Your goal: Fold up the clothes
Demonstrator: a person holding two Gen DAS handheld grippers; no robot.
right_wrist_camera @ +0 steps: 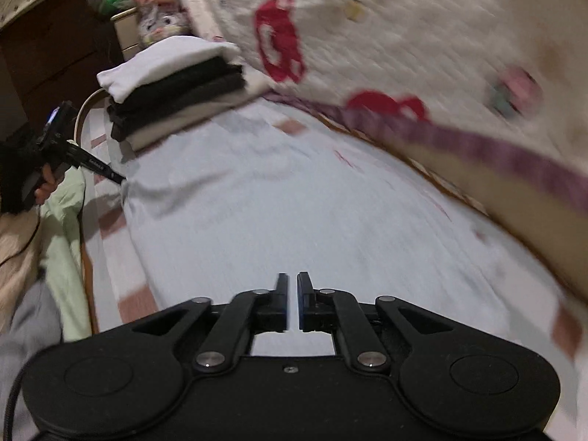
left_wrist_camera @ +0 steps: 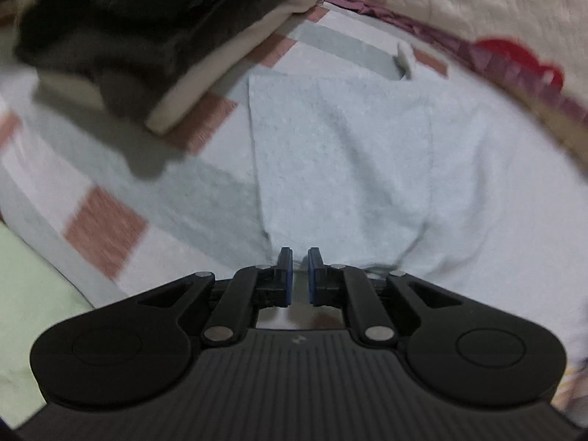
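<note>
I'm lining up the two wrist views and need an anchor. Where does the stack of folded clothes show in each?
Left wrist: the stack of folded clothes fills the upper left, close and blurred.
Right wrist: the same stack sits smaller, upper left of centre, white piece on top.
Shared landmark: the quilt with red patterns lies beside the stack in both.

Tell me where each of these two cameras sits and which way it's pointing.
Left wrist: on the left hand-held gripper, facing a pale blue garment and stack of folded clothes; fingers nearly closed on the garment's edge.
Right wrist: on the right hand-held gripper, looking across the garment to the stack; the person's hand and left gripper show.
Shared: garment, stack, patterned quilt.
</note>
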